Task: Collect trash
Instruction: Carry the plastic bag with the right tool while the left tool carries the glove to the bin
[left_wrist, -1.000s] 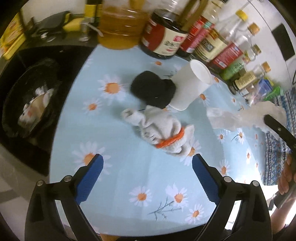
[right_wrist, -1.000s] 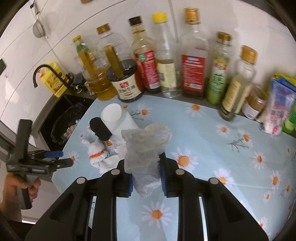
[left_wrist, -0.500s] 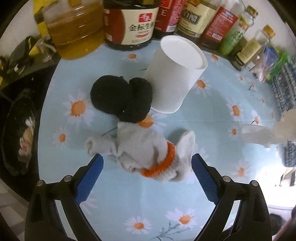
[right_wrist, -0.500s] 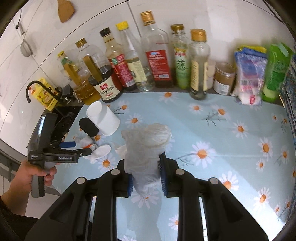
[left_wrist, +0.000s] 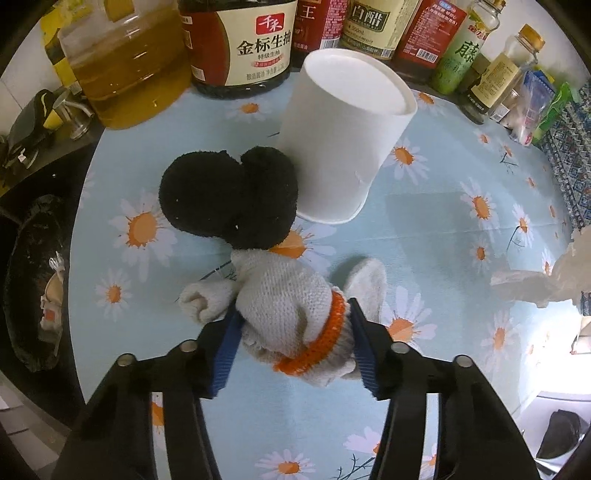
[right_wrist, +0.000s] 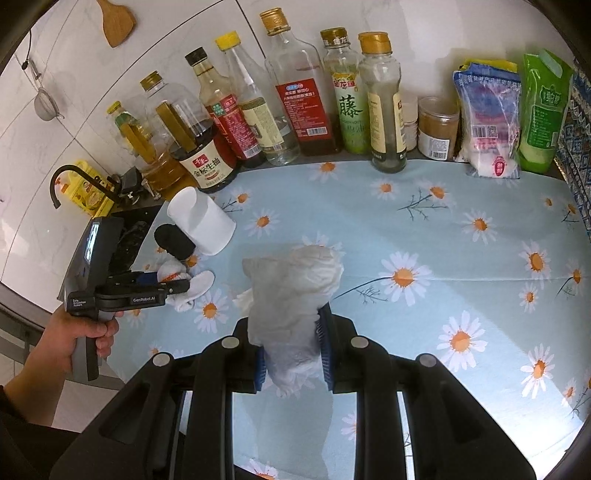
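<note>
Knitted grey-white glove (left_wrist: 291, 306) with an orange cuff lies on the daisy-print tablecloth (left_wrist: 443, 229); the left gripper (left_wrist: 291, 332) is pinching it at the cuff, blue pads pressed against both sides; a black sock (left_wrist: 229, 195) touches the glove's far side, and an upturned white paper cup (left_wrist: 343, 144) stands just beside the sock; the right gripper (right_wrist: 291, 350) is clamped on a crumpled white plastic bag (right_wrist: 295, 291), held above the cloth; bottles (right_wrist: 295, 92) line the wall.
</note>
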